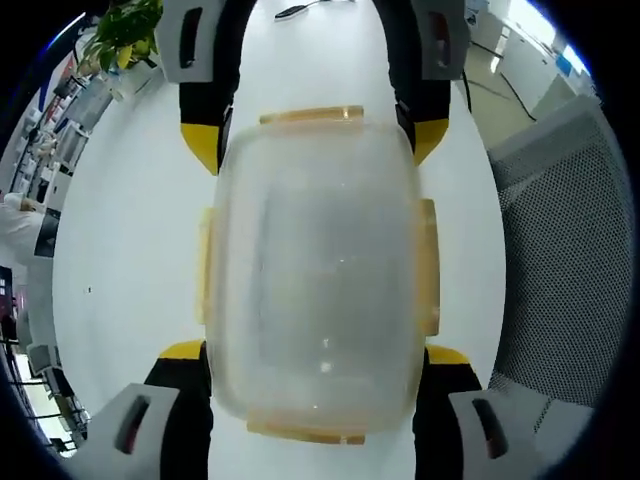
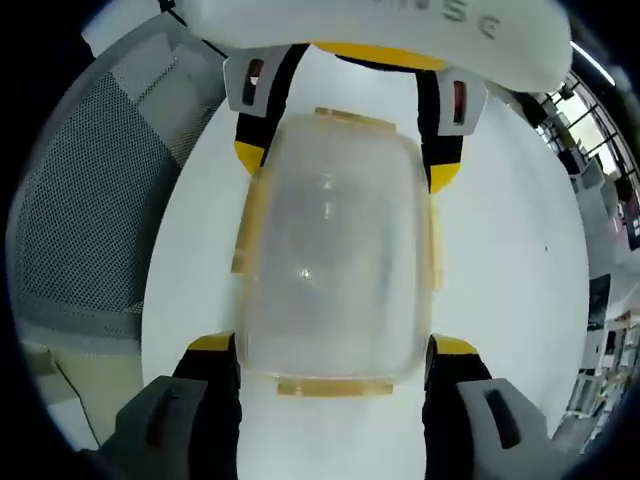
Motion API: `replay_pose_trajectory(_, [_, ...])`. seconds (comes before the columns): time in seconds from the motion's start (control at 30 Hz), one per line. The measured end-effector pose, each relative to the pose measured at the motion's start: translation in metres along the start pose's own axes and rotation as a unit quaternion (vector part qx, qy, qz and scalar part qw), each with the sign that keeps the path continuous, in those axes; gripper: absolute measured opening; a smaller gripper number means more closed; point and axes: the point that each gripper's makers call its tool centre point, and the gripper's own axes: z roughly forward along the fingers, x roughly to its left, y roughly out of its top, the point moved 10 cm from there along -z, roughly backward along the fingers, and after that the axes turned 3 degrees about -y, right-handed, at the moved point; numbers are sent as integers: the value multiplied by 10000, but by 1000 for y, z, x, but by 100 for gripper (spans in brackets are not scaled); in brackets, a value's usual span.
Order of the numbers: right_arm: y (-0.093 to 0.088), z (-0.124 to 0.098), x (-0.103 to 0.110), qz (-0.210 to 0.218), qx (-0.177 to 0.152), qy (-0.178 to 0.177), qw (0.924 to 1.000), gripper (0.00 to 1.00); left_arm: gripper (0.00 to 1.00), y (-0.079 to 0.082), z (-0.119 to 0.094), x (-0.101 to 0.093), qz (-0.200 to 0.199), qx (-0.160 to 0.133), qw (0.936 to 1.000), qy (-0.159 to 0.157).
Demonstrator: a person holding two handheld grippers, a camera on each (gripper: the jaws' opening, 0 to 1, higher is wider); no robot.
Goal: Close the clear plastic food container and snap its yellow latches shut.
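Straddling one clear plastic food container (image 1: 318, 265) from both ends, my two grippers face each other across a white table (image 1: 130, 250). Item count, near to far in the left gripper view: my left gripper (image 1: 318, 360), two yellow-tipped jaws spread wide, one either side of the container's near end, tips close against its walls though I cannot tell whether they press; the container itself, lid on, frosted and upright on the table; four yellow latches, one per side, with the near latch (image 1: 305, 433) at the bottom edge and the far latch (image 1: 312, 115) at the top; then my right gripper (image 1: 318, 145), entering from the far side, its jaws equally wide beside the far end. In the right gripper view the order reverses: my right gripper (image 2: 333, 358) in the foreground, jaws flanking the container (image 2: 335, 250), one latch (image 2: 335, 386) nearest, my left gripper (image 2: 345, 160) beyond. Neither pair is closed on anything I can confirm. Whether the latches are snapped down I cannot tell. Particular to the left gripper view: a green plant (image 1: 125, 35) and shelving far off. Both views include one grey mesh chair back (image 2: 90, 210) beside the table.
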Motion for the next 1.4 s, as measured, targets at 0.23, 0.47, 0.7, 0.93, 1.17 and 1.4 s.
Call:
replay_pose_trajectory(0.23, [20, 6, -4, -44, -90, 20, 9999, 72, 81, -22, -3, 1, -78, -19, 10000, -7])
replay_pose_trajectory(0.47, [43, 15, -11, -39, -150, 24, 9999, 72, 81, -47, -8, 6, -97, -32, 9999, -7])
replay_pose_trajectory(0.7, [61, 22, -23, -72, -217, 54, 9997, 72, 82, -68, -10, 16, -133, 15, 9999, -17])
replay_pose_trajectory(0.93, [76, 29, -37, -72, -157, 43, 9998, 72, 82, -84, -12, 29, -132, 4, 9999, 0])
replay_pose_trajectory(1.17, [83, 35, -51, -30, -226, 33, 9997, 72, 82, -94, -11, 43, -124, 42, 9999, 29])
replay_pose_trajectory(1.4, [88, 39, -67, 37, -214, 10, 9998, 72, 82, -101, -10, 60, -91, 23, 10000, 13])
